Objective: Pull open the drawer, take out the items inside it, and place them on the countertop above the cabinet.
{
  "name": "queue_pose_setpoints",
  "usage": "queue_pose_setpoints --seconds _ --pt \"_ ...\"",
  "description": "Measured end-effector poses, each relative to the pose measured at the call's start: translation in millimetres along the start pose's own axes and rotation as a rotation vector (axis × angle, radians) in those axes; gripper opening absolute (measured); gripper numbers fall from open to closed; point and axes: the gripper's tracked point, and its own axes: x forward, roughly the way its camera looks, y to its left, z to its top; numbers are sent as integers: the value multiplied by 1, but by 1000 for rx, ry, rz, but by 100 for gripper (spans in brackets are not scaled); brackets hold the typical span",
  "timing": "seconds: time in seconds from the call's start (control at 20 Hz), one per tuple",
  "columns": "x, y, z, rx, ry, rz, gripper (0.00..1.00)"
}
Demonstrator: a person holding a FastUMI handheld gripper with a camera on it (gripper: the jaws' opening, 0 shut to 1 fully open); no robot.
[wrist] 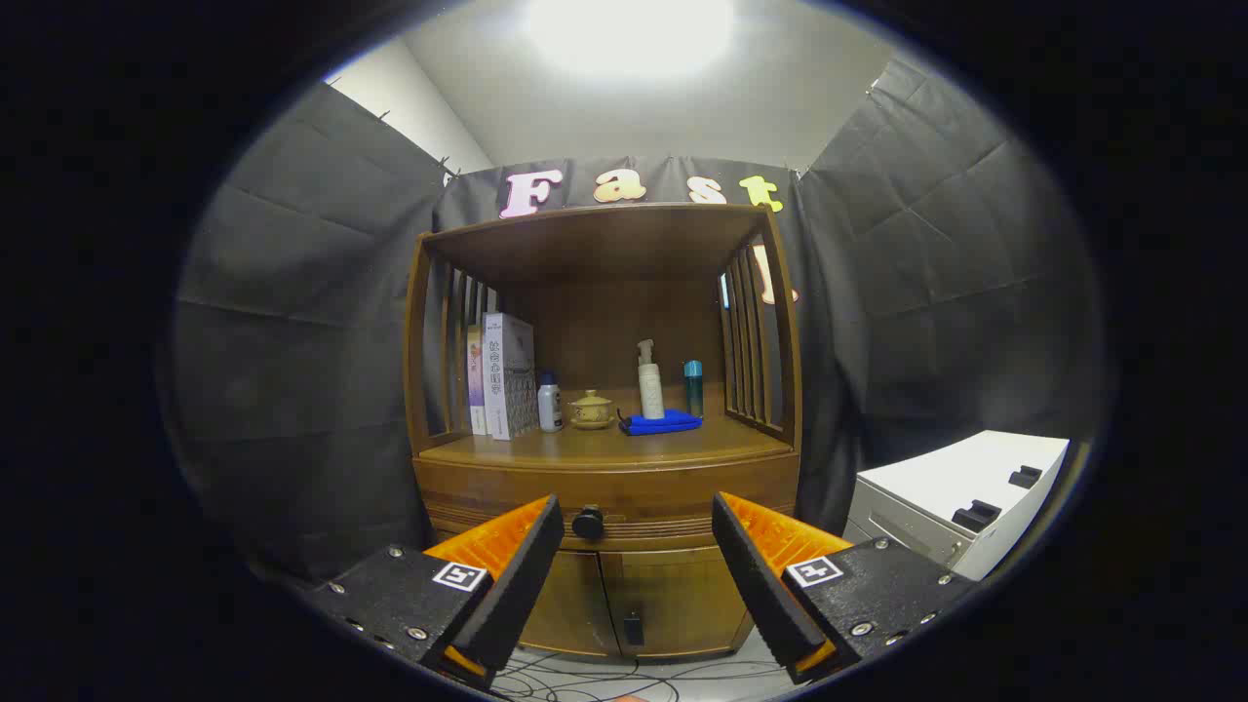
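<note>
A brown wooden cabinet (604,468) stands ahead of me against the booth's wall. Its drawer (673,502) sits shut under the countertop (595,448), with a round dark knob (588,523) at its middle. My gripper (639,522) is open, fingers spread wide and held some way short of the cabinet. The knob shows between the fingers, closer to the left one. The drawer's contents are hidden.
On the countertop stand two books (502,375), a small white bottle (550,402), a lidded clay pot (591,409), a pump bottle (649,382), a teal bottle (693,388) and a blue cloth (663,422). Two lower doors (634,600) sit below. A white box (960,492) stands right; cables (604,678) lie on the floor.
</note>
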Motion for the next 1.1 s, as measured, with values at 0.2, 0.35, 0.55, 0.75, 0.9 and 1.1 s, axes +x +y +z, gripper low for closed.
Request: queue_pose_setpoints --seconds 0.2,0.35,0.55,0.75,0.9,1.1 --pt "0 1 0 0 -6 -4 96" --pt "0 1 0 0 -9 -4 96" --pt "0 1 -2 4 -3 -1 96" --pt "0 2 -3 8 -2 4 96" --pt "0 2 -4 12 2 7 96" --pt "1 4 -4 17 4 18 96"
